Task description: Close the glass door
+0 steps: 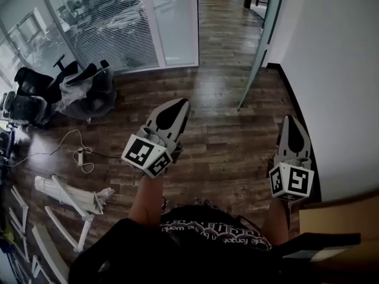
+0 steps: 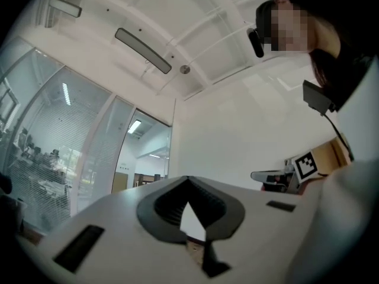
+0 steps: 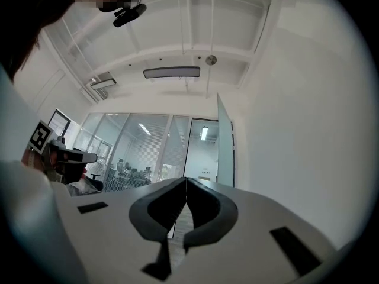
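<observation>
The glass door (image 1: 265, 34) stands open at the upper right of the head view, a greenish pane seen almost edge-on beside the white wall (image 1: 343, 70). It also rises ahead in the right gripper view as a tall pale pane (image 3: 225, 144). My right gripper (image 1: 292, 122) is shut and empty, some way short of the door, close to the wall. My left gripper (image 1: 180, 104) is shut too, holding nothing, over the wooden floor left of the door. In their own views both pairs of jaws meet at the tip, the left (image 2: 188, 180) and the right (image 3: 186, 180).
A glass partition with blinds (image 1: 118, 22) runs along the far left. Black office chairs (image 1: 35, 90) stand below it. A cable with a power strip (image 1: 81, 156) and white slats (image 1: 65, 197) lie on the floor at left. A cardboard box (image 1: 337, 218) sits at lower right.
</observation>
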Demonstrator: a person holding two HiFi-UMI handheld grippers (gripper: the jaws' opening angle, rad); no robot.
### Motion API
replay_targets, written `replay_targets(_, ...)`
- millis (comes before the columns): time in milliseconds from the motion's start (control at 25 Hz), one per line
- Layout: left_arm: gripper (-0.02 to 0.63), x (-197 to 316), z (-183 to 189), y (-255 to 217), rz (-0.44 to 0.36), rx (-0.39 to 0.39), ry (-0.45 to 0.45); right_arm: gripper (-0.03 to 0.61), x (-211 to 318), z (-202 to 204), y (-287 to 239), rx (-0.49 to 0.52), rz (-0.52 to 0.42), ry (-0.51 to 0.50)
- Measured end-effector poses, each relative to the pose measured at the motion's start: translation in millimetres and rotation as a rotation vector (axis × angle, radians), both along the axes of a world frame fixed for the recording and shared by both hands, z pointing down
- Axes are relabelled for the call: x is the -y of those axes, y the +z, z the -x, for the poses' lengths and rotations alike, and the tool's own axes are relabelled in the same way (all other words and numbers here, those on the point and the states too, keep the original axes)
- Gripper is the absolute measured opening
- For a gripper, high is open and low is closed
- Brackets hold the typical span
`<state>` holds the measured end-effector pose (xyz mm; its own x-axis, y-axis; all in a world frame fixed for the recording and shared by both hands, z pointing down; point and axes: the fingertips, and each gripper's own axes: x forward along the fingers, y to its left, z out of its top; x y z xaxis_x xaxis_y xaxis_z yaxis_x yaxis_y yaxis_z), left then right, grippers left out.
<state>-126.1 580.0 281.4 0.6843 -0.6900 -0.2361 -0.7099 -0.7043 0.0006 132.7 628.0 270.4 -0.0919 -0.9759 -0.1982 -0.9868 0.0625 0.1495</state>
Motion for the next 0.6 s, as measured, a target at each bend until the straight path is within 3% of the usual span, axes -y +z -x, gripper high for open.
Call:
replay_targets(120, 0.002, 3, 1, 6, 0.031, -0.013, -0.033, 0.005, 2, -7, 6, 0.001, 0.016, -0.014)
replay_targets(360, 0.002, -1, -19, 7, -0.004, 0.077, -0.056, 0.005, 6, -29, 18, 0.011, 0.045, -0.014)
replay_targets(600, 0.002, 31, -17, 12, 0.063, 0.013, -0.054, 0.005, 36, -33, 28, 0.041, 0.081, -0.013)
